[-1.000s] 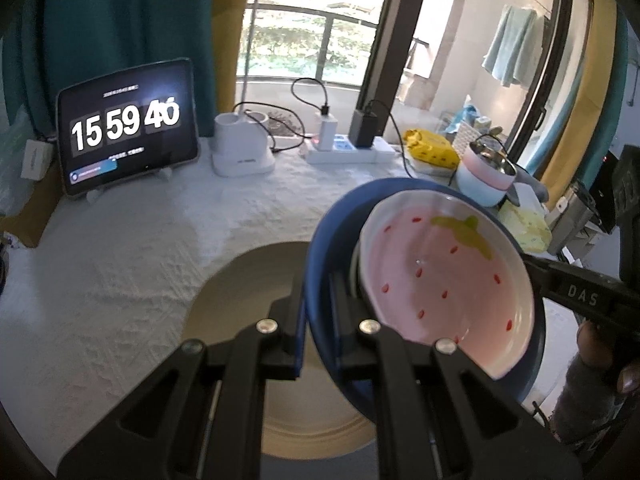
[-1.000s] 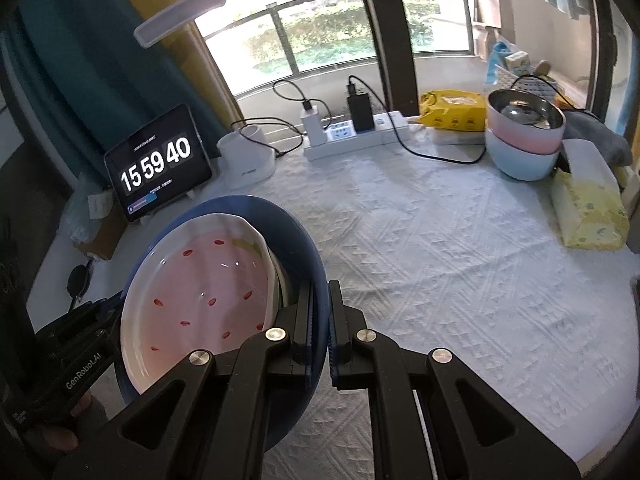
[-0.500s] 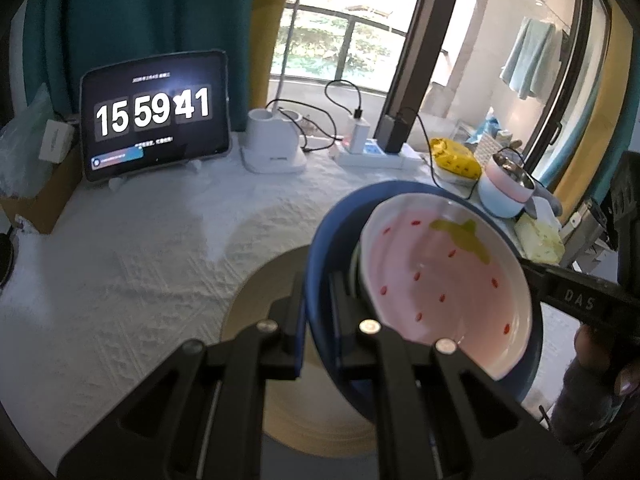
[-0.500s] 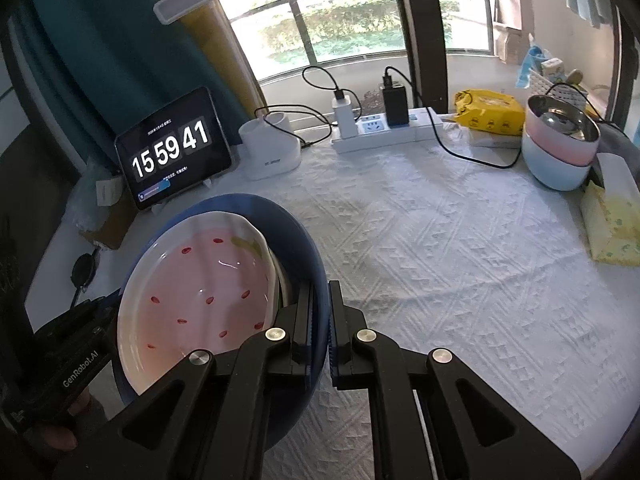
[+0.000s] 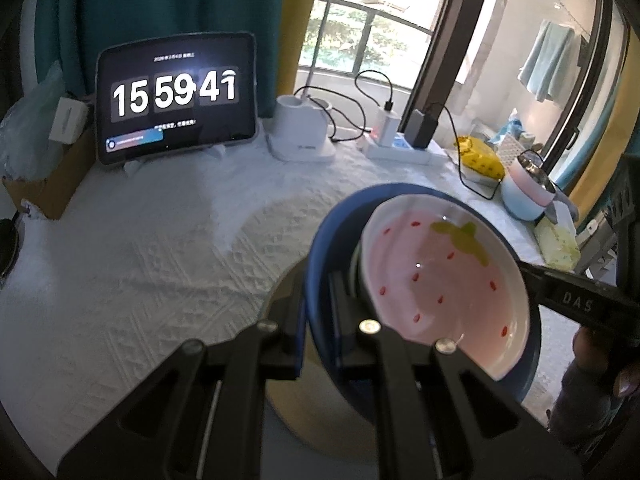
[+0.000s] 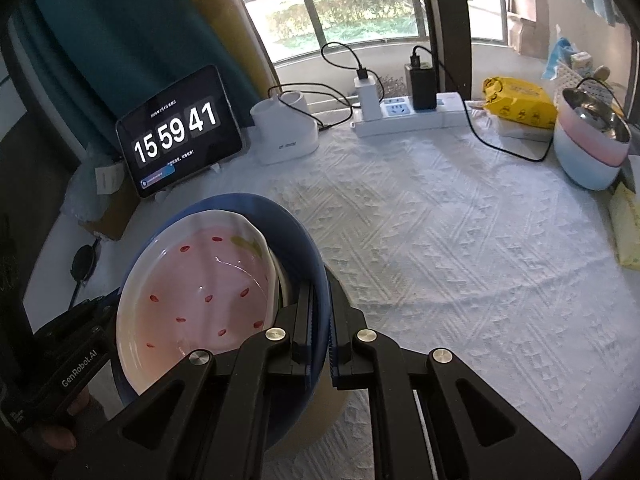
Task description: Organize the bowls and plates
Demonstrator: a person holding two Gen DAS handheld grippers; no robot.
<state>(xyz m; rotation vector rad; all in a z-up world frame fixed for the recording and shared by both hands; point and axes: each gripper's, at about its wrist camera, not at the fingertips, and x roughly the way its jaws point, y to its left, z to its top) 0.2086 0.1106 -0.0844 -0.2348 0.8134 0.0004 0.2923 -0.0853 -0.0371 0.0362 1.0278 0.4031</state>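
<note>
White tablecloth (image 6: 460,248) below; both claws, left (image 5: 316,312) and right (image 6: 320,320), clenched on blue bowl (image 6: 296,236) rim, strawberry dish (image 5: 444,280) apparently nested inside.

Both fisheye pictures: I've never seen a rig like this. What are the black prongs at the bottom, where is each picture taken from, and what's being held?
There is no robot here. A person holds a handheld two-finger gripper in each hand, and each carries a camera looking along its fingers. The black prongs are those fingers.

The left wrist view shows the left gripper shut on the rim of a blue bowl. The right wrist view shows the right gripper shut on the opposite rim, so both carry it together. Inside sits a pink strawberry dish. A tan plate lies beneath on the white tablecloth.

Also on the table: a clock tablet, a white holder, a power strip, a yellow packet and stacked bowls.
</note>
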